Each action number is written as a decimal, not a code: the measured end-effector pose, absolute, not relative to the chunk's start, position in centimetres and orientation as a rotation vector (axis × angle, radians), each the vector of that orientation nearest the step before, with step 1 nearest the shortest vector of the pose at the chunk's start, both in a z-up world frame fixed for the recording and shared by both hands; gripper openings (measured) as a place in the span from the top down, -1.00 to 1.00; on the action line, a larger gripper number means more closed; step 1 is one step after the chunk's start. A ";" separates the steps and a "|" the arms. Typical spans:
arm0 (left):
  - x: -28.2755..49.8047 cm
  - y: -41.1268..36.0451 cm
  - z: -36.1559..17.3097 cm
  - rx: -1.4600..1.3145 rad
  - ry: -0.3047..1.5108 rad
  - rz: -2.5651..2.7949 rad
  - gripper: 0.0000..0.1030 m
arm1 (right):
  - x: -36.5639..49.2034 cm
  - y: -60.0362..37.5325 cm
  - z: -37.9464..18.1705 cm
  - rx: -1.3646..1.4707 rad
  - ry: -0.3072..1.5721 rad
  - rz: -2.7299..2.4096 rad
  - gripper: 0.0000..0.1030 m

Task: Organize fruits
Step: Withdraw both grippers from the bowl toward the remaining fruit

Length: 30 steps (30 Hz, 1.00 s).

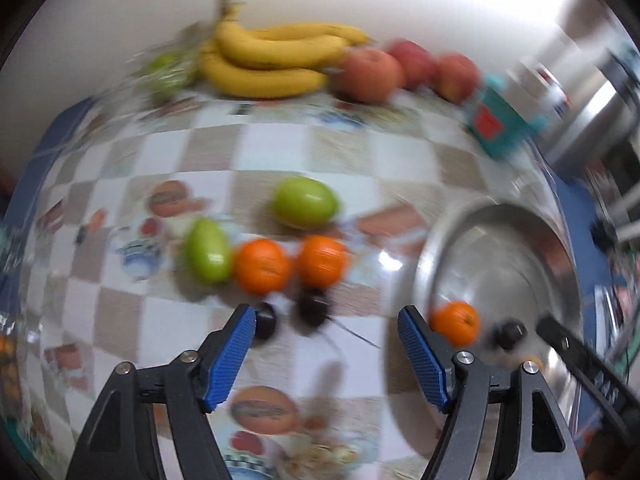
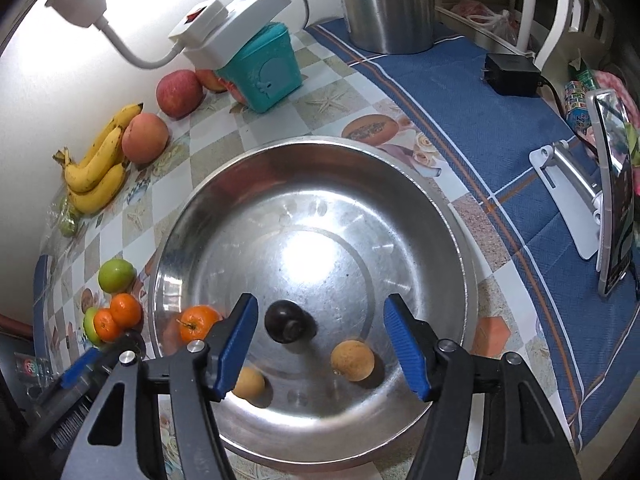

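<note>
Bearing blurred red label (image 1: 486, 122): teal box (image 1: 510, 144)

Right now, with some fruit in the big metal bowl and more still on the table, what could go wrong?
1. The dark plum and brown fruit lie loose on the smooth bowl; a bump could send them rolling.
2. The left gripper and right gripper work close together at the bowl's edge and might knock each other.
3. The tangerines touch a green fruit; grabbing one could push the others away.

My left wrist view is smeared — the green fruit (image 1: 166, 72) beside the bananas (image 1: 272, 60) blurs; the kettle (image 2: 388, 4) gets cropped.
</note>
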State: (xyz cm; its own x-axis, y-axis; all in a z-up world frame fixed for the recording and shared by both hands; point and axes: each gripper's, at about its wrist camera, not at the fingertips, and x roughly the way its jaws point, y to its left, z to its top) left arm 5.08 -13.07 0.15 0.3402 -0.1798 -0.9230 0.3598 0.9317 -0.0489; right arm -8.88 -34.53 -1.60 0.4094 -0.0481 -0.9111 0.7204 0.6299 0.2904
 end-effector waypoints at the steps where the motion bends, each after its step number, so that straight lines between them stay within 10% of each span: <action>1: 5.5 -12.4 0.4 0.153 1.170 -0.333 -0.55 | -8.7 -34.3 -1.5 0.751 1.052 -0.545 -0.29; 30: 8.6 -4.1 3.2 0.058 1.108 -0.105 -1.00 | -4.7 -27.8 0.3 0.562 1.086 -0.398 -0.55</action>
State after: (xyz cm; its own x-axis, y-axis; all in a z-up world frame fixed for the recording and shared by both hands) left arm 8.65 -4.09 3.19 0.4417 -0.0555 -0.8954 0.1138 0.9935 -0.0054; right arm -4.75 -27.82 0.27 0.4185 -0.0311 -0.9077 0.5622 0.7938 0.2320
